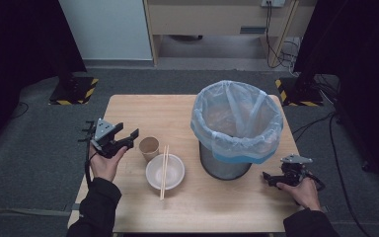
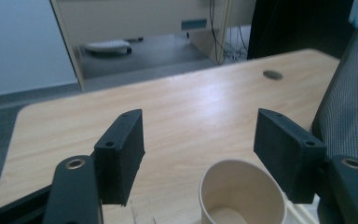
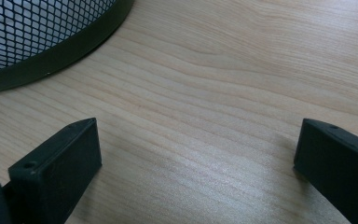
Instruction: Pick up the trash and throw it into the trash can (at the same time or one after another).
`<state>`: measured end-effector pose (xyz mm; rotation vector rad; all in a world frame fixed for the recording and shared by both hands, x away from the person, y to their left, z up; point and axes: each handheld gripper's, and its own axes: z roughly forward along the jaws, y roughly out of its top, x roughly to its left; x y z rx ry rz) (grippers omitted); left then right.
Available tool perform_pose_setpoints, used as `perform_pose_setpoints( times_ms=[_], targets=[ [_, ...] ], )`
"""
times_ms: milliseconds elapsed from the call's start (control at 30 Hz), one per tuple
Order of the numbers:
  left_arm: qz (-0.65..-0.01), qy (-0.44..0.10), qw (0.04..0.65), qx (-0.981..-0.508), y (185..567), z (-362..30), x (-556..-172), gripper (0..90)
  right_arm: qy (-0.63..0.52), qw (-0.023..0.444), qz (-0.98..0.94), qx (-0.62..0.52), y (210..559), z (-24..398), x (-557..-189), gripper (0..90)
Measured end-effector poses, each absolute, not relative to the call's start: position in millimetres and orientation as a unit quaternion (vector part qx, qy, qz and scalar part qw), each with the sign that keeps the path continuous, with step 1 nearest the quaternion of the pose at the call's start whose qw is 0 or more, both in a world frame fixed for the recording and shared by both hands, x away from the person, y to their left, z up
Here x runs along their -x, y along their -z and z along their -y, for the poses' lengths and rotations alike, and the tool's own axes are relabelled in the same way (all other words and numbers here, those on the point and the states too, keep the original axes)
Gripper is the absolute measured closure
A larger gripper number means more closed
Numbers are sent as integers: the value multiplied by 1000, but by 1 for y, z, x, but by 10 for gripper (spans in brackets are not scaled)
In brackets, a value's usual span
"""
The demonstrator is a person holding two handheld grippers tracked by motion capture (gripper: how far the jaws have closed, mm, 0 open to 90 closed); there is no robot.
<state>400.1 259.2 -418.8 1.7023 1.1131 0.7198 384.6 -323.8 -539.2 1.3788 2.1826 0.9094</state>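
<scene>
A pale wooden worktop [image 1: 128, 106] carries four things. A mesh bin [image 1: 225, 165] with a blue-white liner [image 1: 237, 123] stands right of centre. A paper cup [image 1: 149, 147] stands left of centre, just beside a white bowl [image 1: 154, 173]. Wooden chopsticks [image 1: 165, 170] lie across the bowl's rim, their near ends reaching the wood.

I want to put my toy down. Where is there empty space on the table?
The table is bare along its far edge, behind the paper cup and left of the bin. The near edge, in front of the bowl with chopsticks, is bare too. Between cup, bowl and bin it is crowded.
</scene>
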Motion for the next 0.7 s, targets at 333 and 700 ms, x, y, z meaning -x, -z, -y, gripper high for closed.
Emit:
perform_pose_setpoints(
  times_ms=[333,700],
  targets=[
    [-463,-266,438,-723,451,-249,-416,373,-326,201,-781,-493,539,324,-385,9],
    [-478,-232,401,-746,476,-244,-424,464,-326,198,-780,-496,539,322,-384,9]
  ],
)
